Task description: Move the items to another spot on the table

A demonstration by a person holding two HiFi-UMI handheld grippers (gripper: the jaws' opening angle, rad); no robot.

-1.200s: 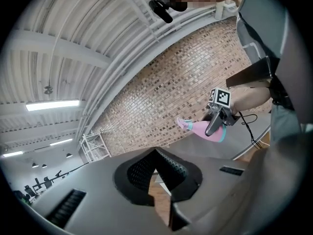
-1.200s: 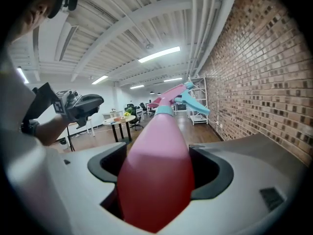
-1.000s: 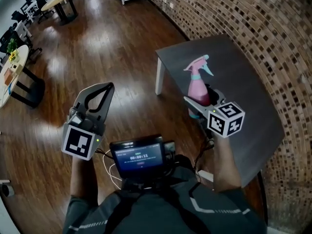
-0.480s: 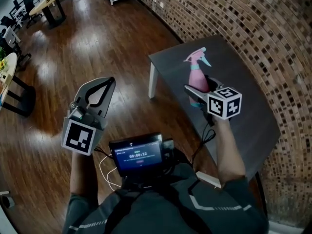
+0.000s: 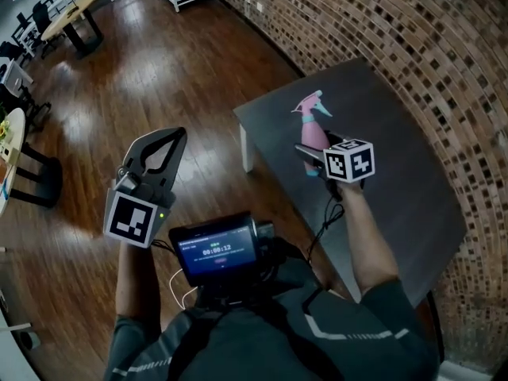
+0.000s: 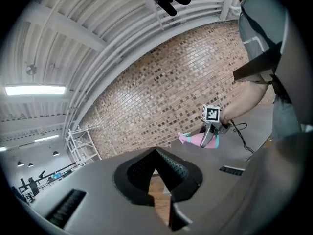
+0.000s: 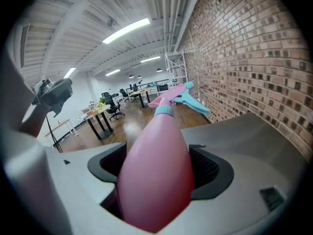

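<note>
While the right claw [image 5: 312, 154] is clamping the spray bottle [image 7: 155, 170] between its jaws over the worktop [image 5: 397, 181], carrying seems underway; next, lowering it upright ahead; the left claw [image 5: 164, 143] is hanging closed, empty.

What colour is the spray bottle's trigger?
Light blue trigger on a pink spray bottle; it shows best in the right gripper view.

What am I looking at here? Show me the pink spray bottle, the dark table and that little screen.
pink spray bottle [image 7: 154, 180]: right gripper view, on its pink body.
dark table [image 5: 397, 187]: head view, on its bare top.
small screen [image 5: 214, 250]: head view, on the lit display.
</note>
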